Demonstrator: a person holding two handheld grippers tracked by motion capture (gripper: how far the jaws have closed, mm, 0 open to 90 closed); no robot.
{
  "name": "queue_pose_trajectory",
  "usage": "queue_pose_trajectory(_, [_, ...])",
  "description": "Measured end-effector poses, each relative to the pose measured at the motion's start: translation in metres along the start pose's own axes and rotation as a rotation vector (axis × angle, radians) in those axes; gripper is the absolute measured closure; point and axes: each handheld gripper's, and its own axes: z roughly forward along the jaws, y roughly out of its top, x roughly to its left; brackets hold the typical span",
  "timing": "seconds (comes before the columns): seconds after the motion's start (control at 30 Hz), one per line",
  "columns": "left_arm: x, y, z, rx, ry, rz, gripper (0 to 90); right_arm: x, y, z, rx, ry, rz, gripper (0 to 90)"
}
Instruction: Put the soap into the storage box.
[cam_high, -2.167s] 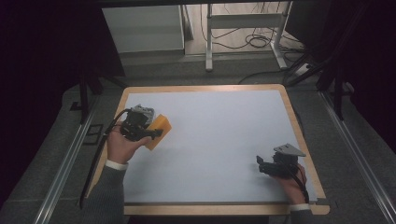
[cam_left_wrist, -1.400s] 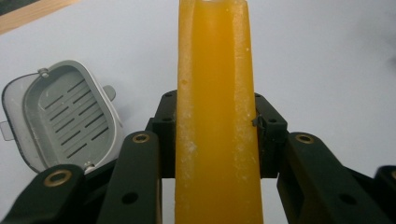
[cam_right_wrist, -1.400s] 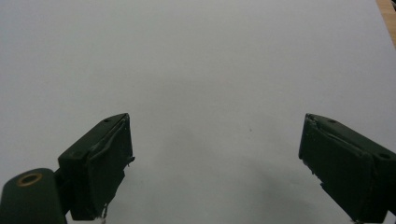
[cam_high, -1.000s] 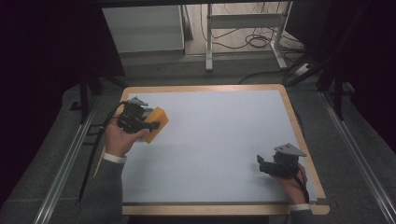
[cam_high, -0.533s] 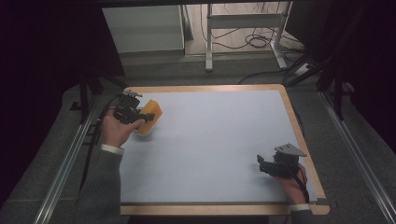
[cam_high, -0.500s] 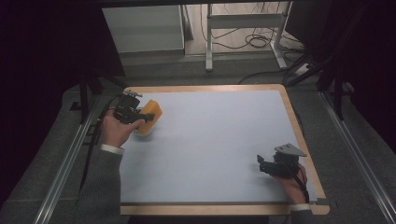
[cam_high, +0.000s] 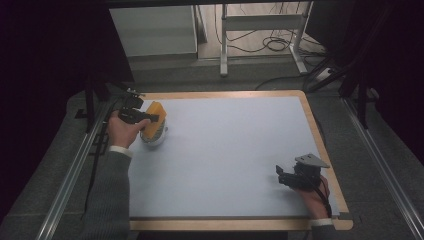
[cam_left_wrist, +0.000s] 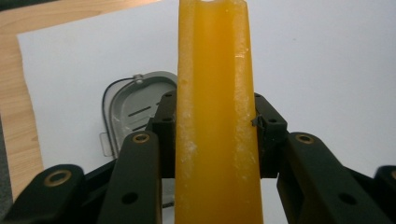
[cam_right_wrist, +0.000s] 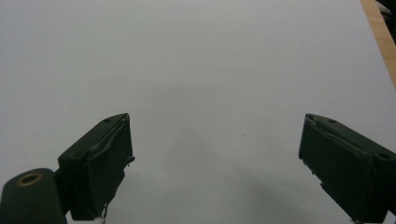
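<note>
Orange soap bar (cam_left_wrist: 215, 116) is clamped in left gripper (cam_high: 150, 118) jaws, held over grey soap dish (cam_left_wrist: 128, 105) at surface's far-left corner. Lowering into dish likely next. Right gripper (cam_right_wrist: 215, 163) jaws spread, idle.

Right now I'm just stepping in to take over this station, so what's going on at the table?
A person holds a gripper in each hand. The left gripper is shut on an orange soap bar, held just above a grey soap dish at the table's far left corner. The right gripper rests open at the near right, holding nothing.
</note>
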Motion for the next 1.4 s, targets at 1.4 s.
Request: queue_pose_trajectory(1.4, [0.027,-0.009,0.051,0.036,0.014,-0.134,60.9,0.002,-0.001,0.003,0.012,0.002,-0.006,9.6])
